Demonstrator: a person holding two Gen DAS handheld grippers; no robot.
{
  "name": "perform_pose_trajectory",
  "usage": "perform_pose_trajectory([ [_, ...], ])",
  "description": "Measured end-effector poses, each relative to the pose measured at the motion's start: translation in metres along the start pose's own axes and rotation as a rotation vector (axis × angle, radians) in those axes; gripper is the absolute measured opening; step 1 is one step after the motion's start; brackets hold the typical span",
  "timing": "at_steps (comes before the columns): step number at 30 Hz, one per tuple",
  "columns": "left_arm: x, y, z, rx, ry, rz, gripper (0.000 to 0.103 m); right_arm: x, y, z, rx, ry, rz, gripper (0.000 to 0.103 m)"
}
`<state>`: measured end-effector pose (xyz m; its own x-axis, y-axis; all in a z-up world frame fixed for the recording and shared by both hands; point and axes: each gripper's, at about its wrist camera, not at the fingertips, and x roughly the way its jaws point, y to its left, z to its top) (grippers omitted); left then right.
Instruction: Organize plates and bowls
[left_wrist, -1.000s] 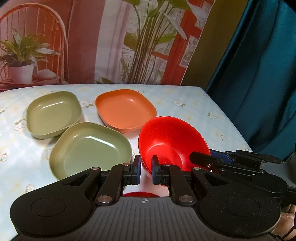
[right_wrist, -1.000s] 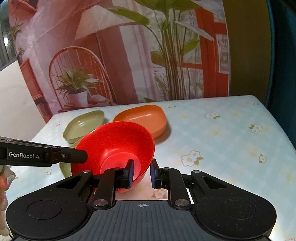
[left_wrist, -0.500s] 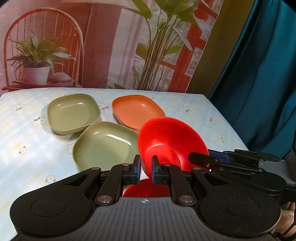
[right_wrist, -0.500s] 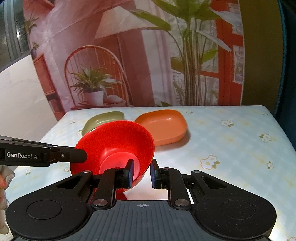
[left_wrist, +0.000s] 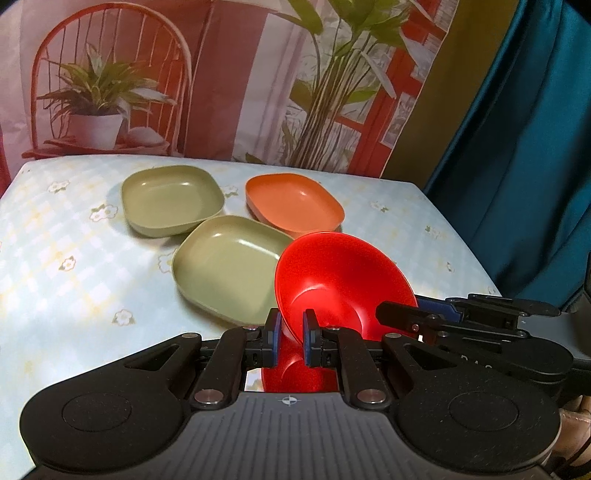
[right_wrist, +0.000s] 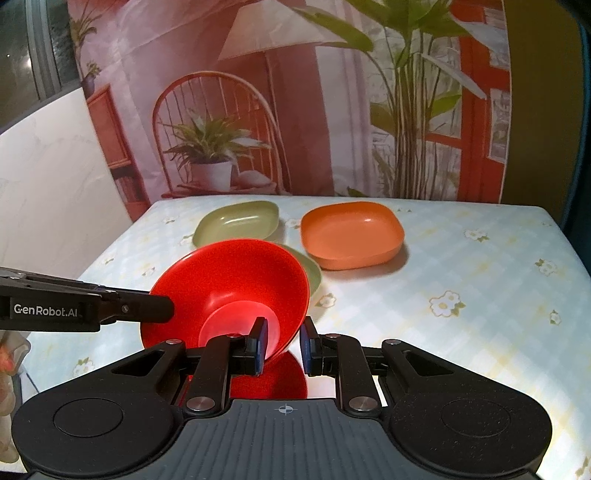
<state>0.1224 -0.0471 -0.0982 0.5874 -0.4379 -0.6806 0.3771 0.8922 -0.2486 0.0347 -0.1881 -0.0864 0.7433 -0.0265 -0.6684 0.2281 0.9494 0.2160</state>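
A red bowl (left_wrist: 343, 273) is held tilted above the table, also seen in the right wrist view (right_wrist: 236, 280). My left gripper (left_wrist: 288, 338) is shut on its near rim. My right gripper (right_wrist: 282, 345) is shut on the opposite rim and shows in the left wrist view (left_wrist: 406, 317) at the bowl's right. Two green square plates (left_wrist: 225, 266) (left_wrist: 170, 199) and an orange square plate (left_wrist: 291, 203) lie on the table beyond the bowl. In the right wrist view the orange plate (right_wrist: 351, 232) and far green plate (right_wrist: 236, 223) show; the near green plate (right_wrist: 310, 273) is mostly hidden behind the bowl.
The table (left_wrist: 55, 258) has a pale blue flowered cloth. A printed backdrop (left_wrist: 221, 74) hangs behind it. A teal curtain (left_wrist: 517, 147) hangs past the table's right edge. A white wall panel (right_wrist: 55, 192) stands at the left.
Both grippers have lifted the red bowl up and back towards the near side; the plates now look farther away. The grips have not changed.
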Motion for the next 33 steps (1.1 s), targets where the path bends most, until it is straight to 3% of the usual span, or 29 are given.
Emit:
perform_pose_trajectory([
  [33, 0.011, 0.009, -0.032, -0.043, 0.107, 0.005, 0.014, 0.013, 0.007, -0.029, 0.013, 0.093, 0.01, 0.019],
])
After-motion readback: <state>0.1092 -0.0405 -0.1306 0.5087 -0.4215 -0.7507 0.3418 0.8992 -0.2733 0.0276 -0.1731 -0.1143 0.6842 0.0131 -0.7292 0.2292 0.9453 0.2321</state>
